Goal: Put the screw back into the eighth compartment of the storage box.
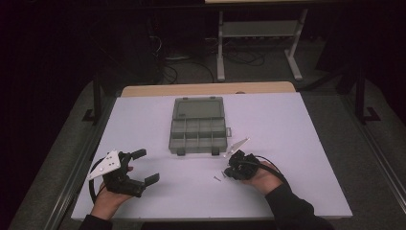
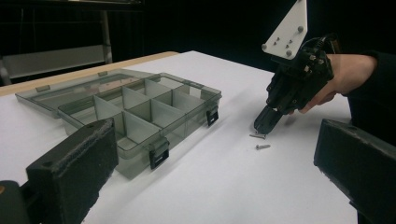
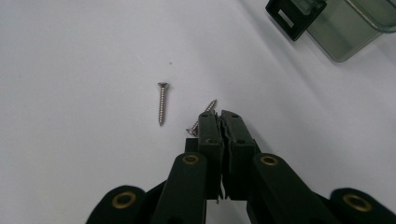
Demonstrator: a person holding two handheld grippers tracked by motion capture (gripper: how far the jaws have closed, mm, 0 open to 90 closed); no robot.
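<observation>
Claw on the right (image 3: 219, 114) first: we see its two jaws pressed together, tips down on the table (image 1: 287, 124), with no gap between them. Against the outer face of its left jaw lies the near screw (image 3: 203, 116). It touches the tip and slants across it, one end poking past the tip and the other tucked back beside the jaw. We judge that it sits beside the jaws and not between them, though the tips hide part of its shank. Just to the left in the right gripper view lies the far screw (image 3: 161, 103). It is clear of the claw, its long axis runs nearly parallel to the jaws, and its head points away from the hand.

Beyond both, up and to the right in that view, stands the box (image 3: 350, 28), its lid laid open and its compartments bare as far as we can see. In the high view it lies ahead of the right claw.

The left claw (image 1: 146, 166) waits well apart near the table's left edge, jaws spread wide and holding nothing. Both screws lie between the two claws but far closer to the right one. We judge that any pick belongs to that hand, which must first part its jaws and shift slightly left to straddle a shank.
</observation>
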